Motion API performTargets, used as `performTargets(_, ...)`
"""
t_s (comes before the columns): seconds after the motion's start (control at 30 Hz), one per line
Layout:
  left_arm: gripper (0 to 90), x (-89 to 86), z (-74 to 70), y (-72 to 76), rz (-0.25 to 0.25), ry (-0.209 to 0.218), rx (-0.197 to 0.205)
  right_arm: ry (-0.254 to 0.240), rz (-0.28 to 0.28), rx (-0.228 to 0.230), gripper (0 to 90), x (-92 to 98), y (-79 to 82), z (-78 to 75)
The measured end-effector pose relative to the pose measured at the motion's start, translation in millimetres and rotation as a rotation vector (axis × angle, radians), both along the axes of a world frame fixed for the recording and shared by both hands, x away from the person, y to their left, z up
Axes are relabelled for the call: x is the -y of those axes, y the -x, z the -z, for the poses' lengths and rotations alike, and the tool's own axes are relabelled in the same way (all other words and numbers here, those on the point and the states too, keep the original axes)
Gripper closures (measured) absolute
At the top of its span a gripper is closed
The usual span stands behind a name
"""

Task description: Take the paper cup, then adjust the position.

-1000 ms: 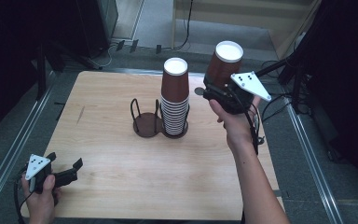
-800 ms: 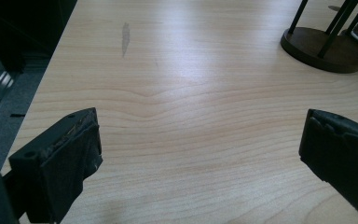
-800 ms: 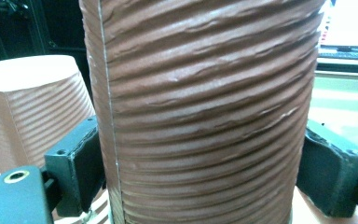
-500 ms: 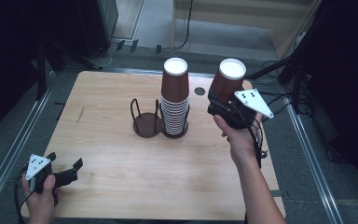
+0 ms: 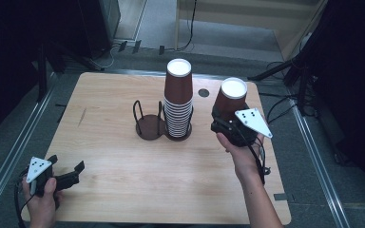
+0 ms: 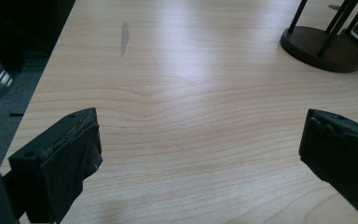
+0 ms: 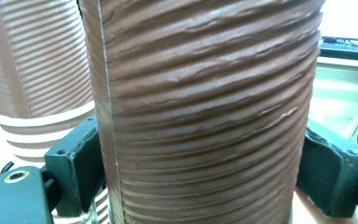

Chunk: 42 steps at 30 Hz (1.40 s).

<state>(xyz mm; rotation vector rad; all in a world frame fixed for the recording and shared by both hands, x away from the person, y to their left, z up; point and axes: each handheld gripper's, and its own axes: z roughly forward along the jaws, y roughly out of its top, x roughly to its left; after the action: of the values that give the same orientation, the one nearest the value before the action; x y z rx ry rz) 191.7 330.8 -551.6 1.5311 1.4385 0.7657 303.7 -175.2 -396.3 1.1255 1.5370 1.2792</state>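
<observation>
The right tool [image 5: 224, 124] is seen in the high view clamped on a brown cup [image 5: 231, 98], which is held upright, mouth down, just right of the stack [image 5: 178, 99] and apart from it. In the right gripper view the cup [image 7: 205, 107] is shown close up: its ribbed wall and side seam are pressed between the two black jaws, and part of the stack [image 7: 32, 70] is seen at the left with white rims below its top cup. Whether the cup rests on the tabletop [image 5: 123, 175] cannot be told.

The left tool [image 5: 65, 175] is held at the near left corner of the tabletop. In the left gripper view its jaws are spread wide over bare wood, with nothing between them.

The holder [image 5: 161, 126] has two round bays. The right bay is taken up by the stack; the left bay [image 5: 148, 128] holds nothing. The foot of the holder [image 6: 319, 46] is caught at the top right of the left gripper view.
</observation>
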Motion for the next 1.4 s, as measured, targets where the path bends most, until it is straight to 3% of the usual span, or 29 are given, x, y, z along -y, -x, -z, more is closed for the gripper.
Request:
performTargets(0.23, 0.0, -0.2, 0.0, 0.2, -0.001, 0.005, -0.001, -0.010, 0.004, -0.019, 12.5, 0.6, 6.3, 17.0)
performTargets(0.43, 0.0, -0.4, -0.2, 0.1, -0.003, 0.001, -0.005, -0.034, 0.028, -0.052, 12.6, 2.0, 11.7, 38.5)
performTargets(0.63, 0.0, -0.6, -0.2, -0.1, -0.011, 0.002, -0.008, -0.023, 0.032, -0.075, 12.4, -0.9, 17.3, 58.5)
performTargets(0.67, 0.0, -0.4, -0.2, -0.5, -0.008, 0.006, -0.006, -0.033, 0.034, -0.088, 12.4, -1.0, 19.7, 67.1)
performTargets(0.9, 0.0, 3.6, -0.4, -1.4, -0.006, -0.022, 0.000, 0.003, 0.030, -0.116, 12.3, -2.8, 25.2, 89.6)
performTargets(1.23, 0.0, 4.2, -1.3, -4.7, 0.024, 0.019, 0.003, 0.046, 0.018, -0.131, 12.3, -13.4, 28.8, 103.7)
performTargets(1.4, 0.0, 21.4, -8.3, -13.6, 0.071, -0.004, 0.016, 0.071, 0.012, -0.128, 12.3, -21.5, 31.4, 107.1)
